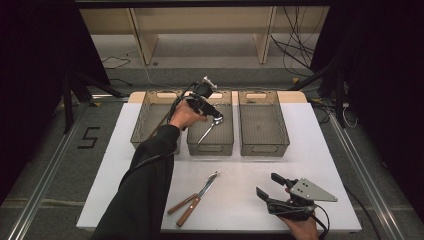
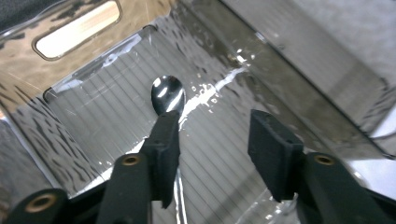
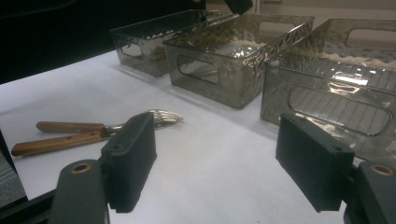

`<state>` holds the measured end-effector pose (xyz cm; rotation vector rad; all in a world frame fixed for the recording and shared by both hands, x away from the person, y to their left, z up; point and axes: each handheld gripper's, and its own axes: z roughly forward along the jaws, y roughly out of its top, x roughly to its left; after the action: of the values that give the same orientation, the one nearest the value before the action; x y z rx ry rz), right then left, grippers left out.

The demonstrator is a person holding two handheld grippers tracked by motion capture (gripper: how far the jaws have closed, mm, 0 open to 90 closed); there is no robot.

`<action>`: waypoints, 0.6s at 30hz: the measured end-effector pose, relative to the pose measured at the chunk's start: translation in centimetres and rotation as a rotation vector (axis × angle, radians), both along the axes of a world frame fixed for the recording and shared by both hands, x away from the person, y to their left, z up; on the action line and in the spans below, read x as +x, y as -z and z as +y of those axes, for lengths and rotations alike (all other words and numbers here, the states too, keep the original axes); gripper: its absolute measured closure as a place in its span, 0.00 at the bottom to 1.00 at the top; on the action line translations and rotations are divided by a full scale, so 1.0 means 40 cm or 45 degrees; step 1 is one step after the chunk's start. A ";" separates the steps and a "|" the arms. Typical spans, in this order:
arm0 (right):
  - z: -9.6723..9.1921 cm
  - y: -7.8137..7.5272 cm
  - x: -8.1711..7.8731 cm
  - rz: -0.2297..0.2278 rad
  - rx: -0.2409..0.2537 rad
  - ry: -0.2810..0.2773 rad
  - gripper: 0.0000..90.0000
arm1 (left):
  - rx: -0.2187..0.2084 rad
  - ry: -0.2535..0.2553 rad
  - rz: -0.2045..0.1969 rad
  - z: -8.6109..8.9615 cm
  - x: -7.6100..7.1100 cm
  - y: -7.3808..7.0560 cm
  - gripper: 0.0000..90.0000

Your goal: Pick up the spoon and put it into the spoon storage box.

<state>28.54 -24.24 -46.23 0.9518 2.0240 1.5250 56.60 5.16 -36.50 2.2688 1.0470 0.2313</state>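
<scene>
From the high view, a person in a dark sleeve reaches the left gripper (image 1: 214, 114) over the middle bin (image 1: 210, 145) of three smoky clear bins lined up across the far half of the white counter (image 1: 125, 165), and a metal spoon (image 1: 206, 132) lies slanted on that bin's floor, its bowl toward the gripper and its handle pointing back toward the person. The left bin (image 1: 142, 125) and the right bin (image 1: 263, 145) flank it, just beside it. On the near part of the counter two wooden-handled utensils (image 1: 192, 200) lie side by side, touching, their metal ends pointing toward the bins, while the right gripper (image 1: 267, 186) rests low at the near right corner, its jaws spread with nothing between them. In the left gripper view, the two black jaws stand apart above the ribbed bottom of the middle bin (image 2: 84, 107); the spoon (image 2: 168, 94) lies on that bottom with its bowl showing just past the tip of the left-hand jaw and its handle running under that jaw, and the pads are not pressing on it. In the right gripper view, the jaws stand wide apart over bare counter (image 3: 219, 163), the wooden-handled utensils (image 3: 70, 135) lie behind the left-hand jaw, and the three bins sit in a row beyond.
</scene>
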 end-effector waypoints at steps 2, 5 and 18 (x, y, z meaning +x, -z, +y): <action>0.000 0.000 0.000 0.000 0.000 0.000 0.32 | -0.026 -0.006 -0.004 0.008 -0.014 -0.016 0.53; 0.001 0.000 -0.001 0.001 -0.001 0.000 0.32 | -0.036 -0.005 -0.006 0.020 -0.040 -0.033 0.47; 0.004 0.000 -0.001 -0.002 -0.002 -0.001 0.32 | -0.123 0.026 -0.053 0.090 -0.191 -0.048 0.29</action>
<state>28.51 -24.07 -46.25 0.9492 2.0242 1.5238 48.95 8.74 -34.57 2.1778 0.9917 0.2139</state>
